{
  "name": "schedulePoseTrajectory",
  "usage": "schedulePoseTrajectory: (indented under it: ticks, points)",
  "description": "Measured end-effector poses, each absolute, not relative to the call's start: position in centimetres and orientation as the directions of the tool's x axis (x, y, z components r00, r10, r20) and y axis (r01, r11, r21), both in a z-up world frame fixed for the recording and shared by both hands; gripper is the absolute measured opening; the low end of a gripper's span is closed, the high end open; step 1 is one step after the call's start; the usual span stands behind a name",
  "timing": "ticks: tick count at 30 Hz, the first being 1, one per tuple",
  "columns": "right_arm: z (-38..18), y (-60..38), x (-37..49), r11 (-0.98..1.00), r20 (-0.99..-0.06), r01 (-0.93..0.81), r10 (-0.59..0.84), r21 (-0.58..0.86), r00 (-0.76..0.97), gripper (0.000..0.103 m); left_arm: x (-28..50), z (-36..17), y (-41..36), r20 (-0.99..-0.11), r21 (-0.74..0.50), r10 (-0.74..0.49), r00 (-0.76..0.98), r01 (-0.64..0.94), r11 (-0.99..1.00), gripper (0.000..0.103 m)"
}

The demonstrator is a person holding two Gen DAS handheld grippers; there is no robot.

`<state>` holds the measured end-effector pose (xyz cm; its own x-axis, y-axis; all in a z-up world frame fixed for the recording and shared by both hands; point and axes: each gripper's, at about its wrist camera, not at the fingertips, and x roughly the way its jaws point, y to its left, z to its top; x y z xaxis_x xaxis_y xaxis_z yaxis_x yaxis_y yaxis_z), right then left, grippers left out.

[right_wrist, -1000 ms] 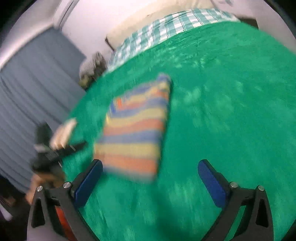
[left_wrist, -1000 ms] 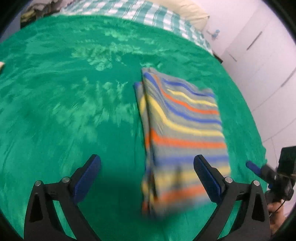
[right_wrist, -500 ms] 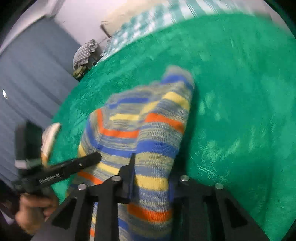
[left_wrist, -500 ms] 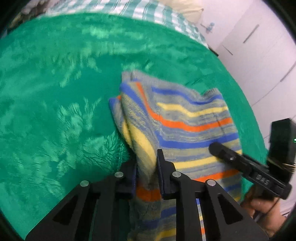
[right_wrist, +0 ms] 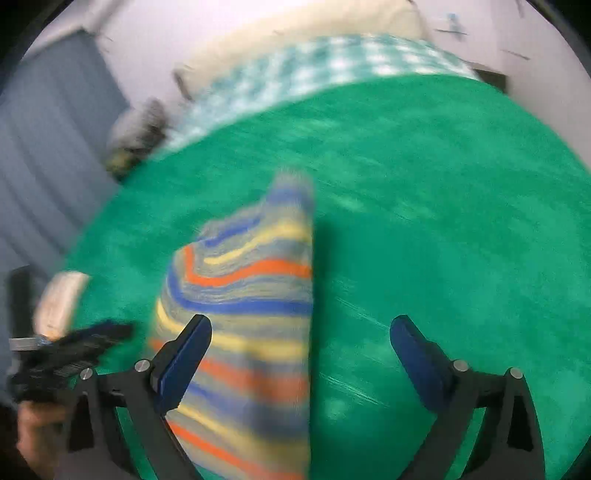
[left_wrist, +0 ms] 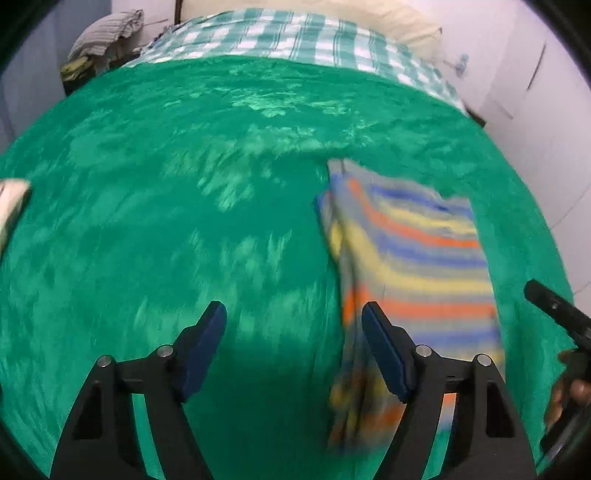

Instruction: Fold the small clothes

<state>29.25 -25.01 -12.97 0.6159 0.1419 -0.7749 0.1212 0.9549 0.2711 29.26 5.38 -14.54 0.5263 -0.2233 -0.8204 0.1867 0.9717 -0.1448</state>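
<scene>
A folded striped garment (left_wrist: pixel 410 266) in grey, blue, yellow and orange lies flat on the green bed cover (left_wrist: pixel 184 184). My left gripper (left_wrist: pixel 295 347) is open and empty, just left of the garment's near edge. In the right wrist view the same garment (right_wrist: pixel 251 295) lies under and past the left finger (right_wrist: pixel 184 362) of my right gripper (right_wrist: pixel 301 362), which is open and empty. The other gripper shows at the right edge of the left wrist view (left_wrist: pixel 554 310) and at the left edge of the right wrist view (right_wrist: pixel 74 347). Both views are blurred.
A green-and-white checked sheet (left_wrist: pixel 295 33) and a cream pillow (left_wrist: pixel 369 18) lie at the head of the bed. A pile of clothes (left_wrist: pixel 103 33) sits at the far left. A pale cloth item (left_wrist: pixel 11 199) lies at the left. White cupboards (left_wrist: pixel 546 81) stand on the right.
Half a second ago both grippers were shut on the striped garment's near edge. Both have opened and pulled back, and the garment lies flat on the bed.
</scene>
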Motion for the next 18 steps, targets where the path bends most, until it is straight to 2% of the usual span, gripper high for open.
schedulePoseTrajectory:
  ticks: [1,5,9,14,18]
  points:
    - [-13.0,-25.4,27.9,0.963,-0.788,0.121,0.12,0.239,0.604,0.098,27.5,-14.2,5.7,-0.811,-0.108,-0.2,0.549,0.196,0.975,0.08]
    - [-12.3,-24.8,21.5,0.994,-0.802,0.054,0.043,0.093,0.595,0.098,18.9,-11.0,5.3,-0.73,0.091,-0.096,0.677,0.235,0.968,0.1]
    - [-10.4,-23.8,15.1,0.998,-0.798,0.029,0.021,0.048,0.602,0.1,13.1,-7.4,4.3,-0.681,0.176,-0.036,0.731,0.212,0.961,0.102]
    - [-6.1,-23.3,8.3,0.999,-0.772,0.007,0.032,0.047,0.635,0.101,7.8,-3.4,3.4,-0.65,0.163,-0.023,0.76,0.169,0.972,0.102]
    - [-3.0,-22.0,5.1,1.0,-0.763,-0.014,0.03,0.028,0.645,0.102,4.7,-1.5,2.6,-0.692,0.148,-0.005,0.722,0.149,0.978,0.102]
